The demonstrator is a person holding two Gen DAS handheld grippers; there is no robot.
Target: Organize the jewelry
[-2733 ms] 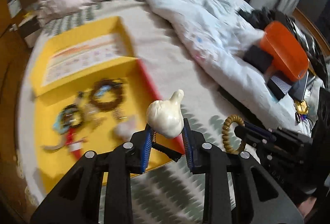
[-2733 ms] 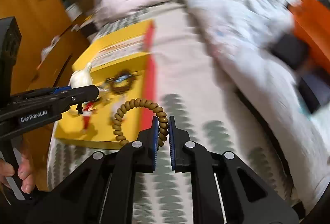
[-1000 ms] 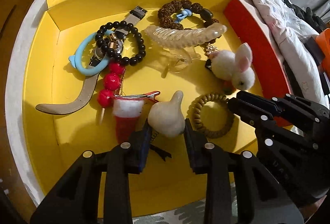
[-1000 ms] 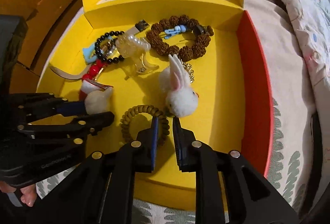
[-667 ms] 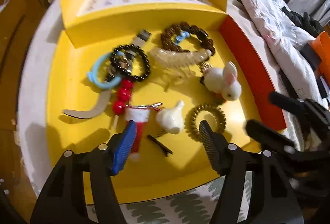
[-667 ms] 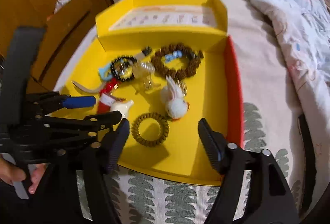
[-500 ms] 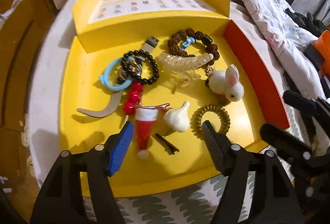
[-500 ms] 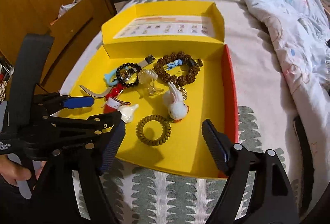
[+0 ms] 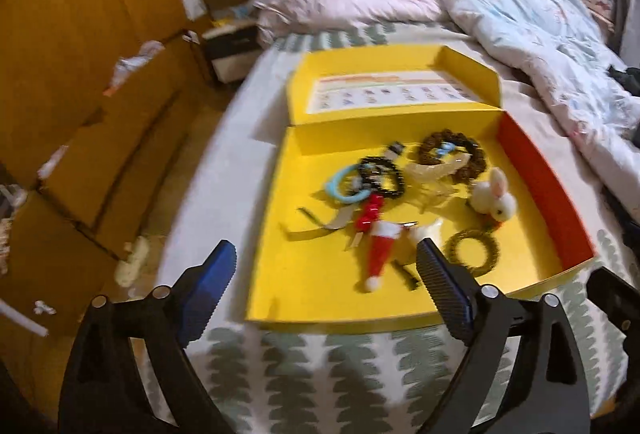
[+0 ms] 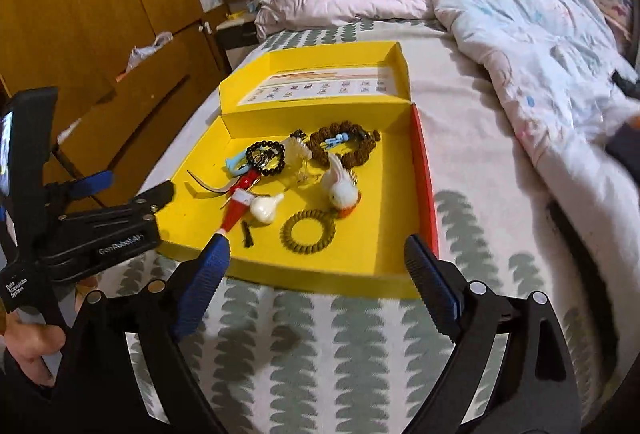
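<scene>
An open yellow box (image 9: pixel 320 282) (image 10: pixel 360 246) lies on the bed and holds the jewelry. In it are a white garlic-shaped hair clip (image 10: pixel 265 210), an olive spiral hair tie (image 9: pixel 474 249) (image 10: pixel 306 230), a white bunny pompom (image 9: pixel 493 199) (image 10: pixel 341 187), a red santa-hat clip (image 9: pixel 379 250), a black bead bracelet (image 10: pixel 265 157), a brown bead bracelet (image 9: pixel 452 154) and a clear claw clip (image 9: pixel 436 174). My left gripper (image 9: pixel 324 274) is open and empty, back from the box's near edge. My right gripper (image 10: pixel 316 266) is open and empty above the same edge.
The bed sheet (image 10: pixel 340 354) has a green leaf print. A rumpled white duvet (image 10: pixel 540 46) lies to the right and a pink one (image 9: pixel 352 2) behind the box. Wooden wardrobe and drawers (image 9: pixel 80 74) stand to the left. The left gripper body (image 10: pixel 80 226) shows in the right wrist view.
Both grippers let go in the box: the left released the garlic clip, the right the spiral hair tie. Both opened wide and pulled back and up from the box.
</scene>
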